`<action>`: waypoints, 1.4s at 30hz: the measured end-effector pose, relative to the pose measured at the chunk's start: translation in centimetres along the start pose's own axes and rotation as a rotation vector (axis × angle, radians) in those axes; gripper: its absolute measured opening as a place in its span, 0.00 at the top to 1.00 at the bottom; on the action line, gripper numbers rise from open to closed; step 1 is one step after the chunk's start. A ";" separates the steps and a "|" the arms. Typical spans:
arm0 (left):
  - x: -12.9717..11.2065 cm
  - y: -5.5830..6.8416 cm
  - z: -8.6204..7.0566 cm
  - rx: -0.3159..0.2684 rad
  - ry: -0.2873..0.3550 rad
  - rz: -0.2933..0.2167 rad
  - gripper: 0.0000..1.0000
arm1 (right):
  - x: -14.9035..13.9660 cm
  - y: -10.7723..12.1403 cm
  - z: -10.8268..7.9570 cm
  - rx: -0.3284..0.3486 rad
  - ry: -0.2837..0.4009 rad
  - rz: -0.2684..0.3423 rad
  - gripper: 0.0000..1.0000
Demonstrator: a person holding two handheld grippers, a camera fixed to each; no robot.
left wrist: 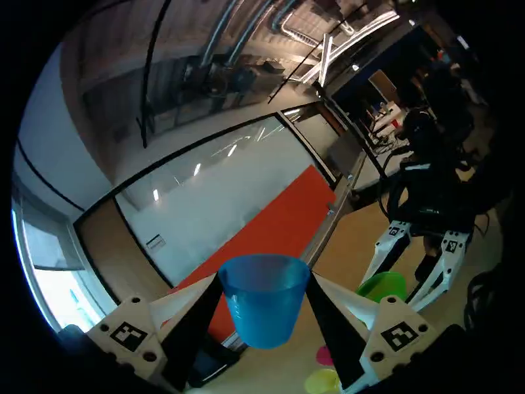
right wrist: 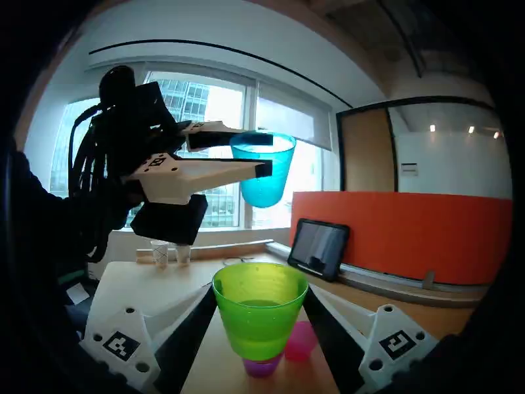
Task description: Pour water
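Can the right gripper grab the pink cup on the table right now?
Probably not: the right gripper is shut on the green cup, leaving no free jaws, though the pink cup sits close by.

In the right gripper view, a wide window (right wrist: 197, 111) shows tall buildings and lets in daylight. A white blind (right wrist: 298, 125) hangs partway over its right pane, and a white wall (right wrist: 216, 26) curves above it. To the right stands a dark-framed glass partition (right wrist: 453, 157) with a wooden panel (right wrist: 364, 157) beside it. Below them a low orange screen (right wrist: 420, 230) runs along the back of the pale wooden desk (right wrist: 131, 282). In the left gripper view, exposed pipes (left wrist: 226, 33) and 2 strip lights (left wrist: 325, 59) cross the dark ceiling (left wrist: 170, 26).
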State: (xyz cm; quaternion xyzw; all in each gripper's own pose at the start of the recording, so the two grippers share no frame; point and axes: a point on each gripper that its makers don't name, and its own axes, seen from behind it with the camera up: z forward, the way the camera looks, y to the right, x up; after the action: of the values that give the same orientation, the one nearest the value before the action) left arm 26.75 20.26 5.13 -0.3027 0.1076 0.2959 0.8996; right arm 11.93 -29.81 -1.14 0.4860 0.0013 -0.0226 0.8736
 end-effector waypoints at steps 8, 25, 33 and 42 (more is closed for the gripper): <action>-0.7 -1.0 -0.2 -0.015 -0.010 -0.191 0.12 | 0.6 -0.1 -0.3 0.001 0.014 -0.005 0.09; -1.0 -2.0 -0.9 -0.052 0.022 -0.505 0.12 | 1.3 0.0 -0.7 -0.004 0.033 -0.012 0.09; -1.6 -2.0 -1.2 -0.065 0.026 -0.593 0.11 | 1.3 0.2 -0.7 -0.010 0.035 -0.013 0.09; -2.9 -0.9 -1.7 -0.092 -0.009 -0.609 0.11 | 1.4 0.3 -0.8 -0.013 0.026 -0.010 0.09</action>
State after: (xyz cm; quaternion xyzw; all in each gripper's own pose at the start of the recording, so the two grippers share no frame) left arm 24.91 17.32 5.26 -0.3602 -0.0054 0.0186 0.9327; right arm 13.31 -29.06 -1.37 0.4804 0.0153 -0.0204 0.8767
